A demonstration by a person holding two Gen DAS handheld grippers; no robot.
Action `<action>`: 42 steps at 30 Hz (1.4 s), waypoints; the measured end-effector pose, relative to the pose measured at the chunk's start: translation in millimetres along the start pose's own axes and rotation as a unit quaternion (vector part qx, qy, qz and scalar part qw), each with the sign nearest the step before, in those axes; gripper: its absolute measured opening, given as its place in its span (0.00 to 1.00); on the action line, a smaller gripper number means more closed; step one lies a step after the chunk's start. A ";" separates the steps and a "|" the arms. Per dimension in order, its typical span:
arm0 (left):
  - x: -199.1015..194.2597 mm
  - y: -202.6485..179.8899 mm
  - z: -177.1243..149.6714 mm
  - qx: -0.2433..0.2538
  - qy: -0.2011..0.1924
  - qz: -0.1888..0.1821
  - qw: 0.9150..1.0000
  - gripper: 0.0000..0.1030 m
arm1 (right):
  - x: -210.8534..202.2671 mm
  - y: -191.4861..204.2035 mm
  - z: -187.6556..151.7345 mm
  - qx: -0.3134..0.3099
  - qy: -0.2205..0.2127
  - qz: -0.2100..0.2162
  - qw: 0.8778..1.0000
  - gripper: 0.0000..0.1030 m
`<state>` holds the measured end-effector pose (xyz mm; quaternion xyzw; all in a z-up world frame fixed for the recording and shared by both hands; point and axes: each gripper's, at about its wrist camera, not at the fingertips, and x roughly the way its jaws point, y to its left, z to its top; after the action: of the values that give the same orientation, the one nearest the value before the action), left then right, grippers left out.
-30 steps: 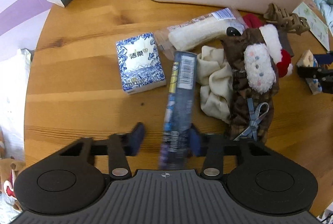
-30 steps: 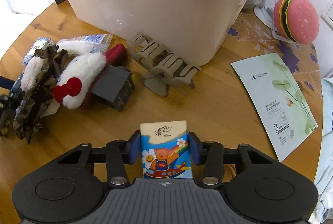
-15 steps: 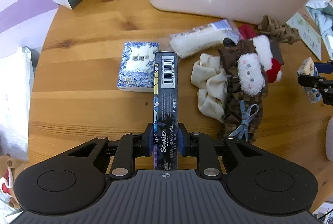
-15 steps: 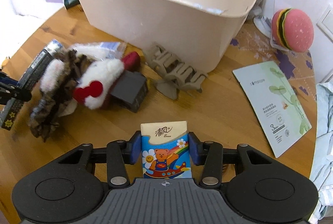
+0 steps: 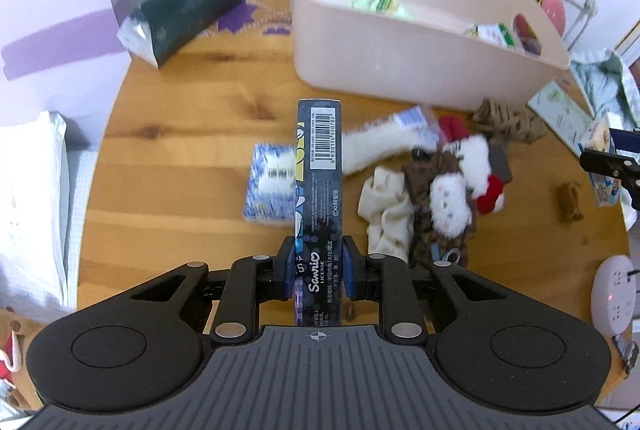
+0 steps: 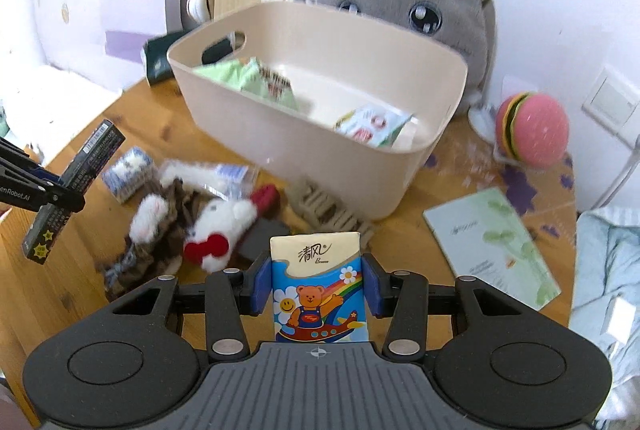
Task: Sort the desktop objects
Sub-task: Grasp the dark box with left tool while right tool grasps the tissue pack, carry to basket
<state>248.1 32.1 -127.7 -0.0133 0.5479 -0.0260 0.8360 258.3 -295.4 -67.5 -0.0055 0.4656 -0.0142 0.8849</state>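
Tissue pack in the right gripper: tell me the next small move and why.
Probably carry it forward over the beige bin and let go there. The right gripper is shut on the bear-print tissue pack, clear of the wooden table, and the open bin directly ahead already holds packets.

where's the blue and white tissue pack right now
The blue and white tissue pack lies on the wooden table, just left of the dark box in the left wrist view, with the bagged white roll to its right.
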 end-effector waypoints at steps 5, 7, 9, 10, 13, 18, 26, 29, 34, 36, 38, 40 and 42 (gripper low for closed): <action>-15.9 -2.5 15.6 -0.001 -0.025 -0.009 1.000 0.22 | -16.5 -4.7 10.8 -0.002 -0.023 -0.007 1.000 0.42; -22.2 -5.6 23.9 0.005 -0.037 -0.011 0.999 0.22 | -22.4 -7.1 15.5 -0.002 -0.034 -0.010 0.999 0.42; -29.3 -9.2 33.1 0.011 -0.050 -0.014 0.999 0.22 | -28.6 -10.2 20.9 0.001 -0.044 -0.014 0.999 0.42; -33.0 -11.0 38.2 0.013 -0.057 -0.015 0.998 0.22 | -31.3 -11.7 23.5 0.001 -0.050 -0.015 0.999 0.42; -41.7 -15.0 54.5 0.016 -0.076 -0.021 0.997 0.22 | -38.4 -15.9 32.0 0.004 -0.065 -0.021 0.998 0.42; -53.4 -23.4 81.1 0.029 -0.109 -0.016 0.993 0.22 | -46.4 -23.1 45.8 0.010 -0.090 -0.028 0.996 0.42; -54.9 -29.8 118.0 0.041 -0.135 -0.015 0.990 0.22 | -46.6 -31.8 65.6 0.014 -0.124 -0.040 0.991 0.42; -51.5 -34.5 128.4 0.048 -0.140 -0.014 0.989 0.22 | -43.4 -33.0 74.1 0.014 -0.131 -0.041 0.990 0.42; -46.2 -43.2 148.9 0.052 -0.150 -0.019 0.987 0.22 | -34.1 -33.6 88.9 0.016 -0.137 -0.046 0.989 0.42; -42.2 -47.9 158.0 0.053 -0.154 -0.019 0.986 0.22 | -28.9 -33.5 94.8 0.018 -0.138 -0.048 0.989 0.42; -35.4 -52.1 167.4 0.054 -0.153 -0.019 0.987 0.22 | -23.0 -33.6 101.0 0.019 -0.138 -0.050 0.989 0.42; -26.4 -56.1 176.7 0.052 -0.150 -0.018 0.987 0.22 | -16.1 -34.2 107.5 0.018 -0.137 -0.050 0.989 0.42; -16.8 -58.9 183.7 0.051 -0.146 -0.013 0.988 0.22 | -8.0 -35.0 113.4 0.021 -0.134 -0.049 0.990 0.42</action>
<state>408.2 -26.9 -36.0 0.0189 0.4182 -0.0624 0.9060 346.5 -330.5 4.1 -0.0112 0.3412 -0.0661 0.9376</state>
